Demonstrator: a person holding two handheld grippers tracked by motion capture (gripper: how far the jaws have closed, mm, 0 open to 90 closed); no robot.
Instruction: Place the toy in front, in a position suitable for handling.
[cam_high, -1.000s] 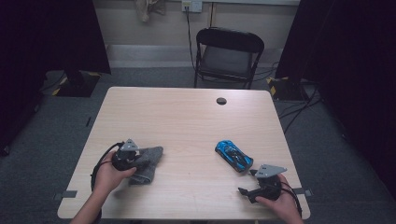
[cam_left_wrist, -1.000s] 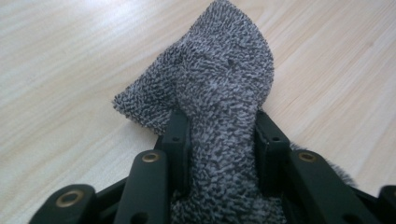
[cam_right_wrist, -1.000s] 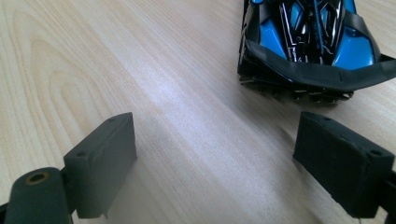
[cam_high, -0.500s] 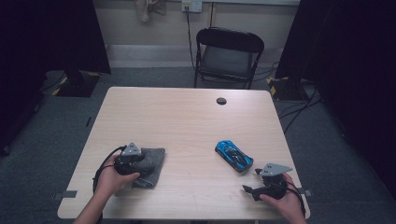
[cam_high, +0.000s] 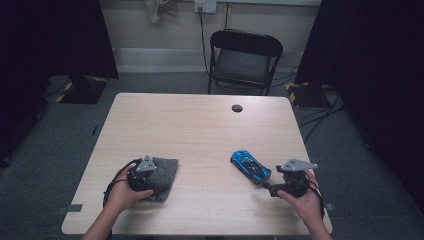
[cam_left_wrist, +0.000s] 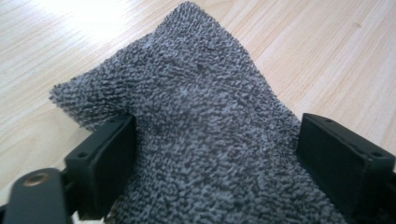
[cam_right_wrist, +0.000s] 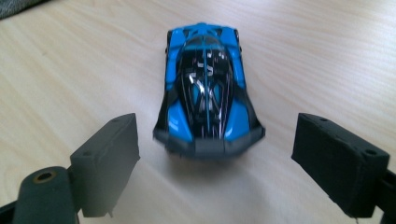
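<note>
A grey terry cloth (cam_high: 166, 171) lies crumpled on the table's near left. My left gripper (cam_high: 156, 185) sits over its near edge. Its jaws have just been opening, and in the left gripper view the left gripper (cam_left_wrist: 215, 154) stands wide with the cloth (cam_left_wrist: 201, 116) bulging between the pads. A blue and black toy car (cam_high: 250, 166) rests at the near right, angled on the wood. My right gripper (cam_high: 268, 186) is open just behind it. In the right gripper view the car (cam_right_wrist: 205, 98) lies just beyond the spread jaws of the right gripper (cam_right_wrist: 217, 158), its tail towards them.
The light wooden table (cam_high: 200, 130) has a small black round thing (cam_high: 237, 108) near its far edge. A black folding chair (cam_high: 245, 55) stands behind the table. A corner of the grey cloth (cam_right_wrist: 18, 5) shows far off in the right gripper view.
The left gripper's jaws have spread apart over the cloth. The right hand has lifted a little and moved closer to the toy car.
</note>
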